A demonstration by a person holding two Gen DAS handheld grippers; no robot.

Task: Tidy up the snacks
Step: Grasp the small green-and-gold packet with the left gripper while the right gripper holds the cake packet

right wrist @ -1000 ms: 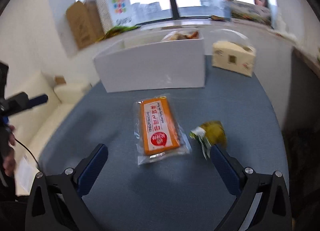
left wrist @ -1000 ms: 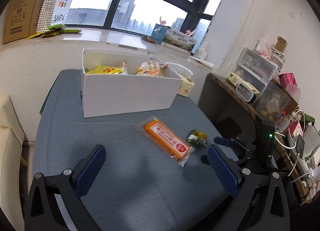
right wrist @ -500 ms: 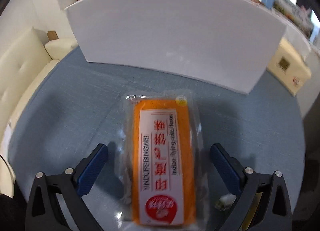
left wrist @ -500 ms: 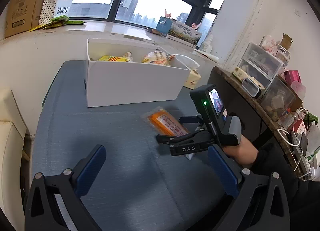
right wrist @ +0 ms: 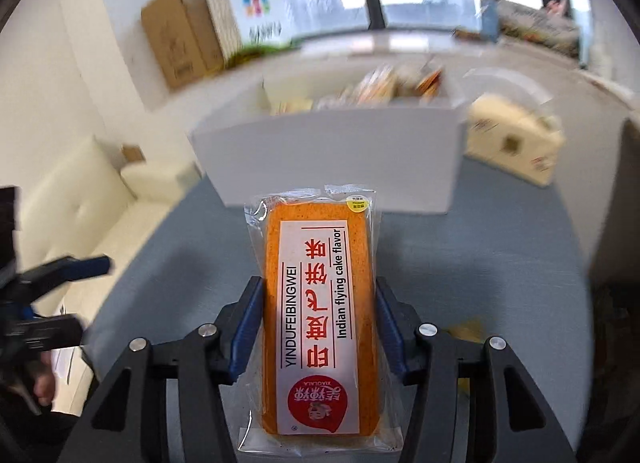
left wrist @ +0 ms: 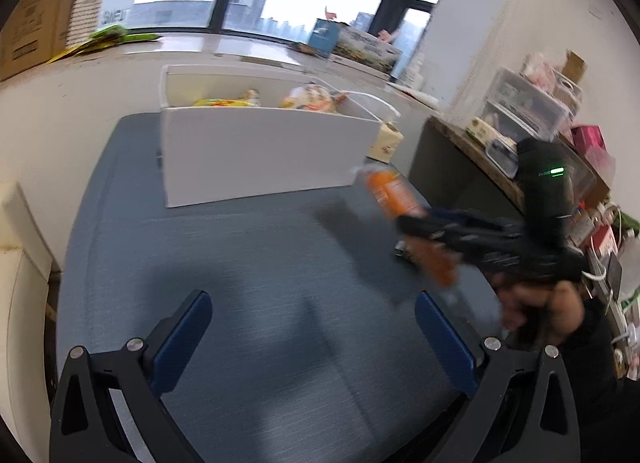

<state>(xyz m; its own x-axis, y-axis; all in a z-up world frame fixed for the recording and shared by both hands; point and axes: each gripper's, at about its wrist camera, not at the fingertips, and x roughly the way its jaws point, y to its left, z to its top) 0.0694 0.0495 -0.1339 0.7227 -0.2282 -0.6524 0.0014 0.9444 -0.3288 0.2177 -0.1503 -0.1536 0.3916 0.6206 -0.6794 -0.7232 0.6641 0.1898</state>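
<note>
**Cake packet clamped in right gripper, lifted off table**

Right gripper: blue pads press on both long sides of the orange cake packet, jaws closing on it. Label reads "Indian flying cake flavor" (clear wrapper, red print). The packet sticks out forward from the pads, its far end in front of the white box. In the left wrist view the packet is blurred and clear of the blue tablecloth, its shadow on the cloth below it.

Left gripper: jaws wide apart, nothing between them, poised over bare cloth.

White box stands at the far side of the table, open at the top; several snack packets lie inside. A tissue box sits just beside the box's right end. A small yellow-green snack lies on the cloth by the right gripper, mostly hidden.
</note>
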